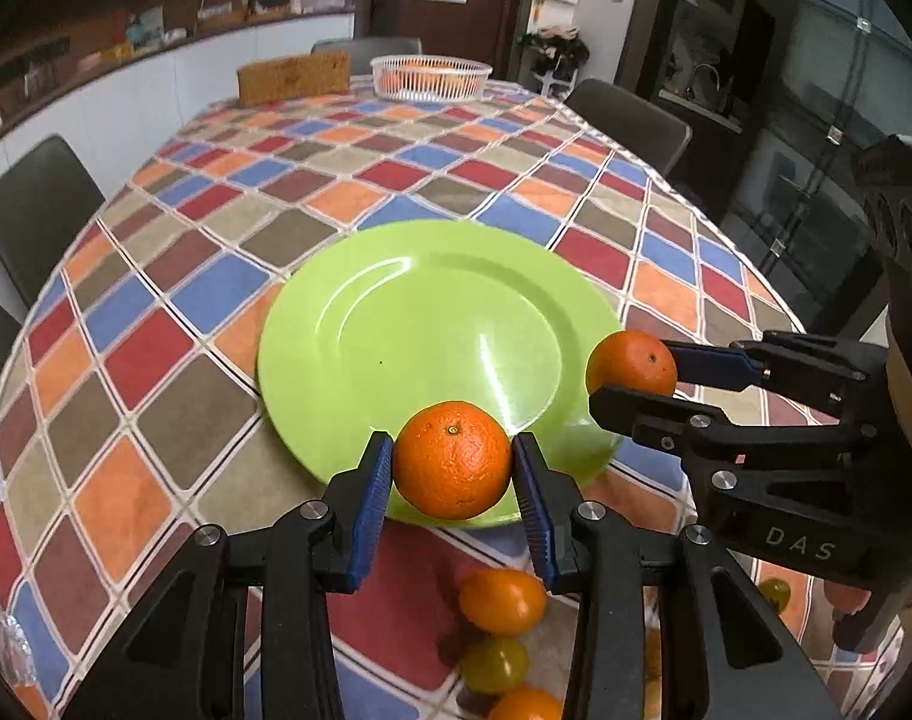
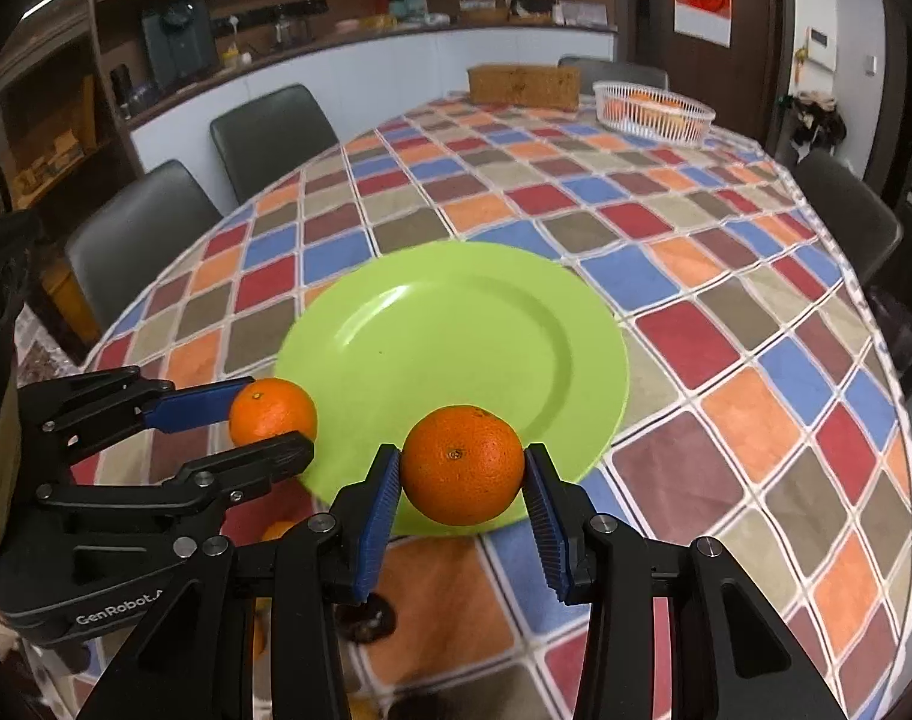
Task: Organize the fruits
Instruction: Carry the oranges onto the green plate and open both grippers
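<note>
My left gripper (image 1: 452,459) is shut on an orange (image 1: 452,468) held above the near rim of the green plate (image 1: 396,312). My right gripper (image 2: 463,471) is shut on a second orange (image 2: 463,474) above the plate's (image 2: 444,330) near edge. In the left wrist view the right gripper (image 1: 630,375) comes in from the right, holding its orange (image 1: 631,361) at the plate's right rim. In the right wrist view the left gripper (image 2: 273,417) comes in from the left with its orange (image 2: 272,408). The plate holds nothing.
Loose fruits lie on the checked tablecloth below the left gripper: an orange one (image 1: 503,600), a green one (image 1: 495,663), another orange one (image 1: 525,705). A white basket (image 1: 430,79) with fruit and a brown box (image 1: 294,79) stand at the far end. Dark chairs (image 1: 36,210) surround the table.
</note>
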`<state>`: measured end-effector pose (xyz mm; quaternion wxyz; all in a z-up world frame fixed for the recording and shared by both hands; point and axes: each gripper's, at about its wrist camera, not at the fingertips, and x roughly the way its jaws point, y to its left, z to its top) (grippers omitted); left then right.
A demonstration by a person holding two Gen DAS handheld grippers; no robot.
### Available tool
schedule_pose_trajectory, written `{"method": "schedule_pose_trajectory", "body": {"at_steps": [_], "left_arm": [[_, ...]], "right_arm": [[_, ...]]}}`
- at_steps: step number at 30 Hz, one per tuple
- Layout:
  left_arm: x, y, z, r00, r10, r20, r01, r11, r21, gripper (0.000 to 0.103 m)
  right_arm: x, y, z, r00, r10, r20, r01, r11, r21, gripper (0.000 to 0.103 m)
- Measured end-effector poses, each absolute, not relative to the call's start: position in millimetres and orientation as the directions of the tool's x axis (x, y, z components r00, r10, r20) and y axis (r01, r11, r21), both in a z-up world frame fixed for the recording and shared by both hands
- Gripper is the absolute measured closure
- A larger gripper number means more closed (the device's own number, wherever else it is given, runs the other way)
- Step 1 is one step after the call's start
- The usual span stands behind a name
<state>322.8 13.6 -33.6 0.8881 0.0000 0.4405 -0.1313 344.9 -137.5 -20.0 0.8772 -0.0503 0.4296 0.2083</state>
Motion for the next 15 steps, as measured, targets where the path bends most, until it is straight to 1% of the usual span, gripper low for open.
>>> {"method": "schedule_pose_trajectory", "body": {"at_steps": [2, 5, 10, 12, 15], "left_arm": [[331, 13, -38, 0.562, -0.232, -0.794, 0.232, 0.966, -0.118, 0.063], [339, 12, -44, 0.545, -0.222, -0.809, 0.233, 0.966, -0.109, 0.063], [343, 11, -47, 0.542, -0.193, -0.818, 0.227, 0.971, -0.079, 0.063], [340, 12, -46, 0.550, -0.188, -0.814, 0.227, 0.971, -0.071, 0.059], [332, 12, -39, 0.566, -0.183, -0.803, 0.230, 0.971, -0.060, 0.058]], "right_arm": [[356, -138, -27, 0.513, 0.328, -0.794, -0.396, 0.910, 0.120, 0.061], [365, -137, -34, 0.503, 0.304, -0.809, -0.383, 0.918, 0.107, 0.061], [375, -137, -42, 0.475, 0.312, -0.823, -0.371, 0.919, 0.134, 0.060], [375, -138, -43, 0.483, 0.305, -0.821, -0.364, 0.922, 0.129, 0.060], [370, -141, -39, 0.501, 0.298, -0.812, -0.353, 0.927, 0.123, 0.058]]}}
